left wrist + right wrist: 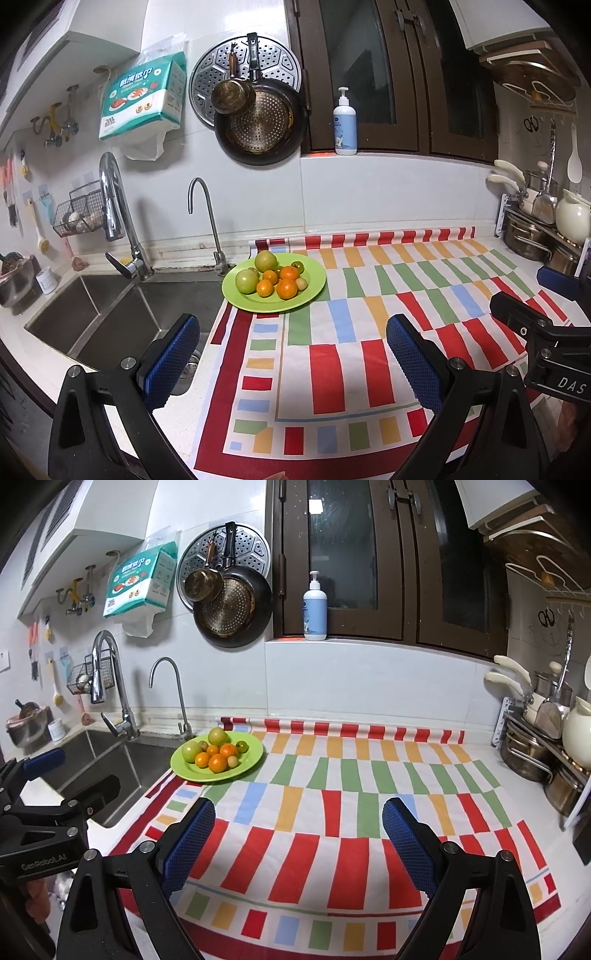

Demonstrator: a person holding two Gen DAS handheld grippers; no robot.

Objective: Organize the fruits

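Note:
A green plate [314, 284] [255, 755] sits at the back left corner of the striped cloth, beside the sink. On it lie several orange mandarins [287, 288] [217, 763] and green fruits [266, 260] [192, 752]. My left gripper [293, 332] hangs open over the near left part of the cloth, well short of the plate, nothing between its blue pads. My right gripper [298, 818] is open too, empty, over the middle of the cloth and to the right of the plate. Each gripper shows at the edge of the other's view.
The colourful striped cloth [369, 332] [351, 794] covers the counter. A steel double sink [110, 314] with two taps [122, 221] lies left of the plate. Pots and a white kettle [580, 734] crowd a rack at the right. A soap bottle [345, 123] stands on the window sill.

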